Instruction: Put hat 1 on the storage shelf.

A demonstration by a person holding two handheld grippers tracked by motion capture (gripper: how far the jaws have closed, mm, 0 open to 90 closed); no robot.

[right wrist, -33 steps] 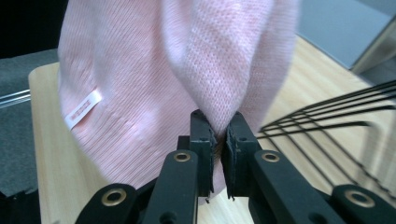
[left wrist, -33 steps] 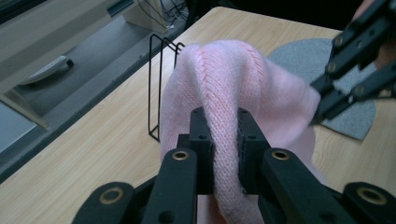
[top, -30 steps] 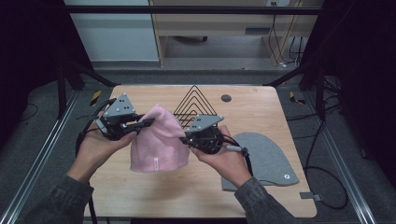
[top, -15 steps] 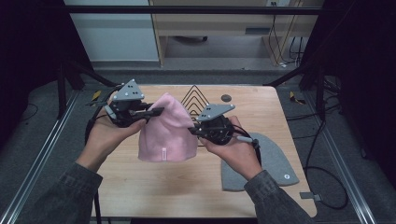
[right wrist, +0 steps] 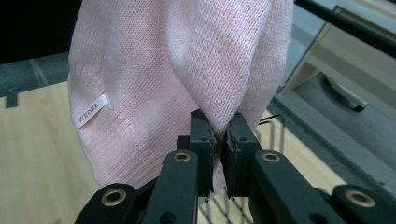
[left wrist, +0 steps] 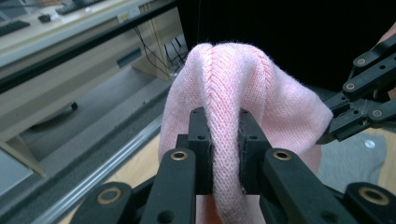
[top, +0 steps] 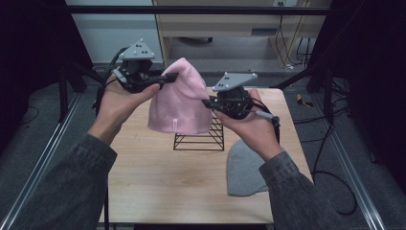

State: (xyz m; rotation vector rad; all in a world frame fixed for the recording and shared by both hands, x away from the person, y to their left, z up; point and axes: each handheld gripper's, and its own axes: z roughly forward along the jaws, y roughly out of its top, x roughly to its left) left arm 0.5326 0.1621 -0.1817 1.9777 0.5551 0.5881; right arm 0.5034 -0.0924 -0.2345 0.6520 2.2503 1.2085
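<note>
pale wooden tabletop (top: 158, 177) under dim light, grey floor and metal rails around it, beige cabinet behind. held up above the wood between two hand-held tongs: pink knitted beanie (top: 179, 98), soft and fine-ribbed, rounded crown uppermost, small white label sewn near the hem. left tongs (top: 163, 79) clamped on a thick fold of the knit near the crown, seen close in the left gripper view (left wrist: 225, 154) with the ribbing bunched between the black pads. right tongs (top: 207, 103) pinched tight on a thin pleat at the beanie's side (right wrist: 219, 135). below the beanie, black wire rack (top: 198, 139), open triangular frame. flat beside it, grey felt-like beanie (top: 244, 170), dome-shaped, on the wood.
</note>
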